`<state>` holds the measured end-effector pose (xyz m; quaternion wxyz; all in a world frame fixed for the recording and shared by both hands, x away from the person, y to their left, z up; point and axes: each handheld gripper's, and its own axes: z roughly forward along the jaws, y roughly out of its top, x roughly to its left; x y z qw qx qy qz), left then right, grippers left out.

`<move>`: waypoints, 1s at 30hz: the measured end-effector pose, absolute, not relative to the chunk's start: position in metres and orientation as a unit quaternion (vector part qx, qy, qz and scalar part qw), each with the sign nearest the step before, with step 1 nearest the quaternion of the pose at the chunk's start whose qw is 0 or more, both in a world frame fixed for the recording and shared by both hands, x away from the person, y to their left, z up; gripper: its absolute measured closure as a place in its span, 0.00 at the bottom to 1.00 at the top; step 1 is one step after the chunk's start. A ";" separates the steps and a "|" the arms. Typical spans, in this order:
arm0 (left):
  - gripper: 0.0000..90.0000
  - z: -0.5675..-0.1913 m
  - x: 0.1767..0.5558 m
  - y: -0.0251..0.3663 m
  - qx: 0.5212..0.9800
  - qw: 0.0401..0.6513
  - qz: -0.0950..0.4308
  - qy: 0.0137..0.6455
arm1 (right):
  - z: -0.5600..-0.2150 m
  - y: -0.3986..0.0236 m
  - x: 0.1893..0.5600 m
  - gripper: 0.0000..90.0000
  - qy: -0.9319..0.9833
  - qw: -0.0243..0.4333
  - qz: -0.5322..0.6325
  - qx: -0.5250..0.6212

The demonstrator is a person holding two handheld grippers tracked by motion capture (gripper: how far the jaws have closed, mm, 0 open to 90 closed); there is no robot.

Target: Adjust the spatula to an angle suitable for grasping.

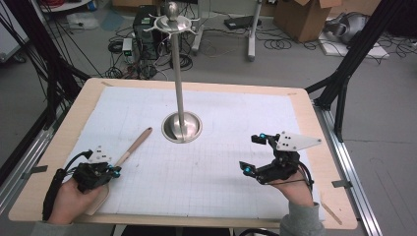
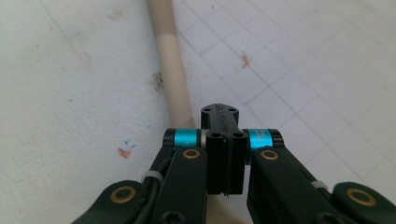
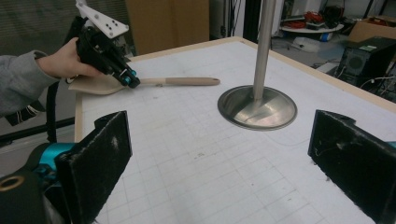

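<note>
Left hand-held gripper sits at the near left of the bench, over the neck of a spatula where the handle meets the blade. Jaws are together, pads pressed flat against each other. In the left gripper view the spatula handle runs just beside the closed tips and passes under them; cannot tell if the tips touch it, and nothing sits between the pads. From the right gripper view the left hand-held gripper points down at the spatula's neck, with the hand resting partly over the blade.

Spatula lies flat on the white gridded mat, near left, handle pointing diagonally away toward the metal stand's base, handle tip well short of it. Blade end is toward the person, mostly hidden under the left hand in the high view. Looks pale beige: a wide rounded blade, a light cream shaft, a slightly darker tan, rounded grip end.

Right hand-held gripper is at the near right, well apart from the spatula, jaws wide apart with nothing in them; its black foam pads frame the stand's round base and pole.
</note>
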<state>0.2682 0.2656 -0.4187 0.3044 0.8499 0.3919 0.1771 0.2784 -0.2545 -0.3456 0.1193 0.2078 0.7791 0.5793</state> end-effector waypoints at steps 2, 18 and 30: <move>0.99 -0.416 0.267 0.266 0.847 0.310 0.180 0.393 | -0.346 -0.255 0.278 0.06 0.779 0.120 0.579 0.208; 0.66 -0.379 0.266 0.277 0.800 0.418 0.185 0.390 | -0.344 -0.258 0.277 0.06 0.777 0.122 0.581 0.210; 0.09 -0.358 0.266 0.279 0.777 0.433 0.211 0.406 | -0.345 -0.255 0.277 0.06 0.780 0.125 0.576 0.208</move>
